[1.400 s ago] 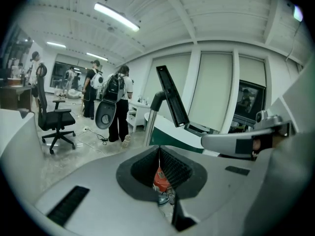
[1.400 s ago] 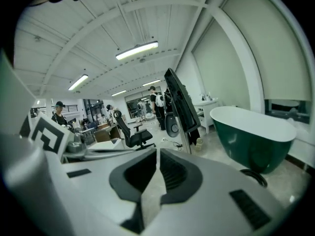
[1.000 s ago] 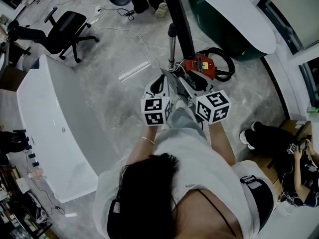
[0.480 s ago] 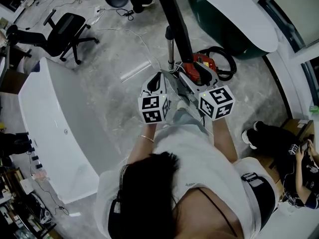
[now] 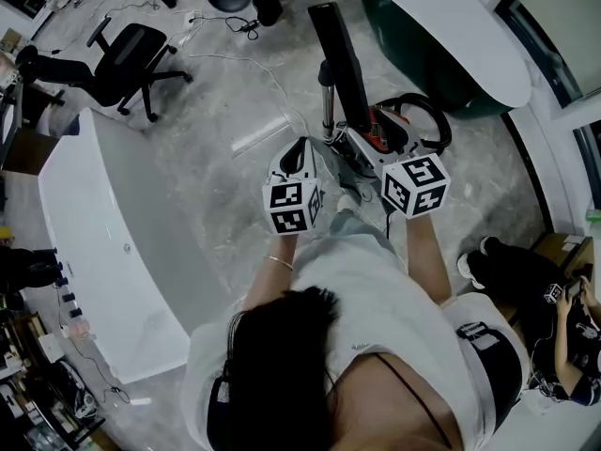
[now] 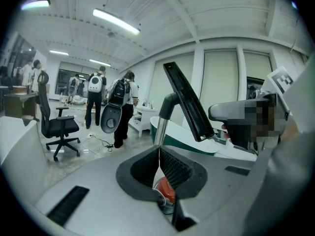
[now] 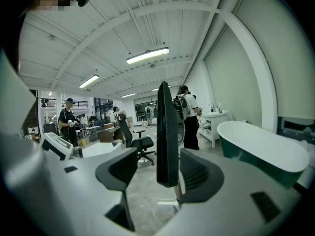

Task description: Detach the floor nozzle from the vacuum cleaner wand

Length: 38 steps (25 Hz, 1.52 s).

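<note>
The left tongs [image 6: 159, 154] are closed, their ribbed pads meeting in a thin line with nothing caught between them; a bit of red shows just below the pads. The right tongs [image 7: 156, 167] are open, and the black floor nozzle [image 7: 163, 132] stands edge-on in the gap, close against the right-hand pad and clear of the left-hand one; whether it touches that pad cannot be told. From the head view both tongs are held side by side in front of the person, each carrying its marker cube, the left cube [image 5: 291, 205] a little lower in the picture than the right cube [image 5: 415, 186]. Just ahead of their tips the silver wand [image 5: 326, 97] rises upright, and the nozzle is still joined to its top by a dark curved neck, lifted off the surface [image 5: 216, 177] and tilted steeply. Beside the foot of the wand, near the right tongs, sits the red vacuum body [image 5: 382, 128] with its black hose [image 5: 434, 120] looped around behind it. Farther out on the grey marbled surface a dark green bathtub [image 5: 441, 40] with a white rim lies to the right, a black office chair [image 5: 127, 54] stands well to the left, and a large white curved fixture [image 5: 94, 242] runs along the left. People with backpacks [image 6: 96, 95] stand in the background.
</note>
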Each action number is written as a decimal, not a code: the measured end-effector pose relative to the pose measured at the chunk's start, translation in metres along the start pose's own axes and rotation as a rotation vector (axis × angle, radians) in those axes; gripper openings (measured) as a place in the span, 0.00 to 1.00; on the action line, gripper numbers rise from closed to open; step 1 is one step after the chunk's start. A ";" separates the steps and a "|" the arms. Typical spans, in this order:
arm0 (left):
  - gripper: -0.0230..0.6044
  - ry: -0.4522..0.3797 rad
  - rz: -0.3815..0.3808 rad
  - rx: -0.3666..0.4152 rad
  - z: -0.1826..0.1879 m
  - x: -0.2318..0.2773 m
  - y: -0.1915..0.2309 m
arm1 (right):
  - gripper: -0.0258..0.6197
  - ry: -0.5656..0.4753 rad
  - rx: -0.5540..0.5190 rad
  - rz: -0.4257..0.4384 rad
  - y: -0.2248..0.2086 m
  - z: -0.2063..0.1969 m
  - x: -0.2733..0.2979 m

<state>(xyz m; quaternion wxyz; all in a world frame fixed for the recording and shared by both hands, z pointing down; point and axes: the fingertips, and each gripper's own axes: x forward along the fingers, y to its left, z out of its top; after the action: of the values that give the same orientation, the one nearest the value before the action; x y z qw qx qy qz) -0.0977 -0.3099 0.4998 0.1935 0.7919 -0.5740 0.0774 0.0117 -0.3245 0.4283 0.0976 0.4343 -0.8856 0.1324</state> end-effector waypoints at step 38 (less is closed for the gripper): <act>0.05 0.007 0.090 -0.053 0.010 0.050 0.027 | 0.47 0.231 0.015 0.224 -0.012 -0.020 0.087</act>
<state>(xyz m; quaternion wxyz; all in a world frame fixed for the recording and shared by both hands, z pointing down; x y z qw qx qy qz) -0.1074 -0.3646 0.5137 0.2124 0.7597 -0.6102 0.0735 -0.0304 -0.3901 0.4747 0.1803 0.3155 -0.9103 0.1983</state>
